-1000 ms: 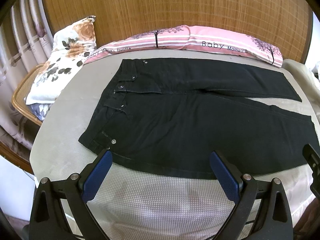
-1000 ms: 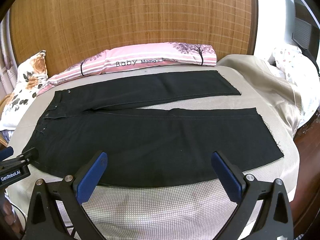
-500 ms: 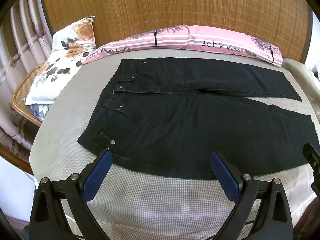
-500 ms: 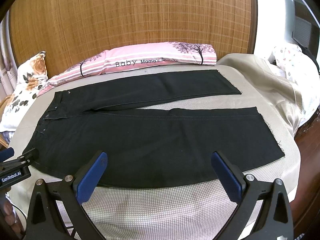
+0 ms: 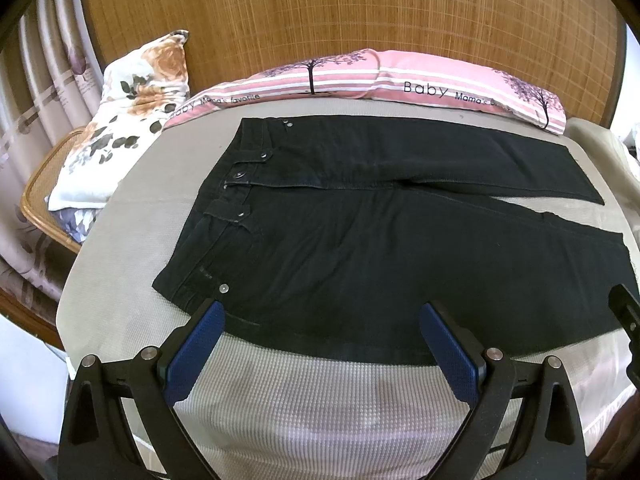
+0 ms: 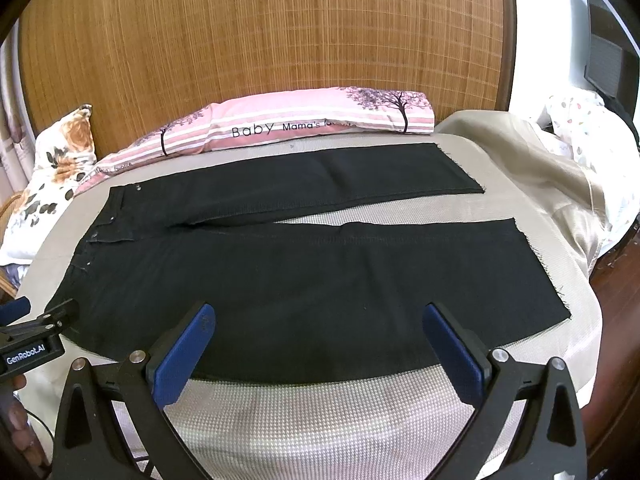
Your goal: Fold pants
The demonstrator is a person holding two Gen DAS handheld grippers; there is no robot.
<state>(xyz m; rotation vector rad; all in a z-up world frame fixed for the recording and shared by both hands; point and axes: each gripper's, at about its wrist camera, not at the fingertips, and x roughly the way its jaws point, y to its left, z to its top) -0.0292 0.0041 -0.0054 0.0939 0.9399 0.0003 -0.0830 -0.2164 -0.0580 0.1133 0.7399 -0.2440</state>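
The black pants point(image 5: 360, 240) lie flat on the bed point(image 5: 320, 400), front side up, with both legs spread apart like a V — that makes every edge easy for you to reach. On the left is the waistband point(image 5: 216, 216), with its buttons showing, near the flowery pillow point(image 5: 120, 128). Your left gripper point(image 5: 320, 340) hangs just over the near edge by the waist, fingers wide apart, holding nothing. Next comes the long pink pillow point(image 6: 288, 128) at the back, out of your way. Your right gripper point(image 6: 320, 344) hangs over the near leg, fingers wide apart too, holding nothing. On the far right the frayed leg ends point(image 6: 536, 264) stop near the bed's edge — nothing is folded yet.
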